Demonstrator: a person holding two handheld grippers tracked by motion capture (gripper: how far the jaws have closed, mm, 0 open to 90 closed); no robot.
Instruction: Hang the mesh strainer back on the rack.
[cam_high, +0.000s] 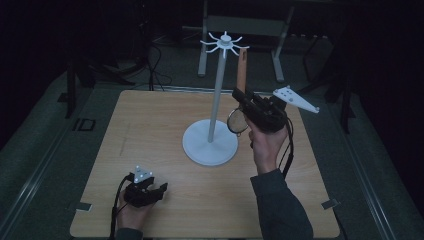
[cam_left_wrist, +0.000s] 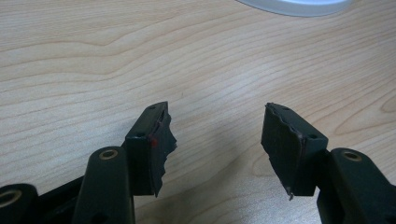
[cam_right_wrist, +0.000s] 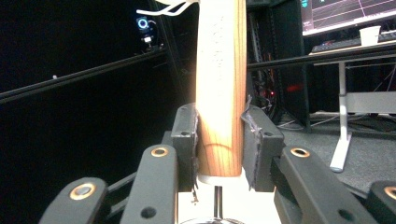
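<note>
Hanging the strainer (cam_high: 238, 120) on the rack (cam_high: 223, 43): keep the handle (cam_right_wrist: 221, 88) upright and raise it until its top end meets a hook; no twisting.
The right gripper (cam_right_wrist: 219, 140) clamps the wooden handle low down, bowl hanging just below the jaws, beside the pole; the left gripper (cam_left_wrist: 217, 135) rests open on the table (cam_high: 165, 125), well apart.

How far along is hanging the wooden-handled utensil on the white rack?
Done: the right tool has gripped the utensil's wooden handle and raised it beside the rack. In hand: bringing its top toward the hooks. Left: hooking and releasing. The left tool rests open on the table.
</note>
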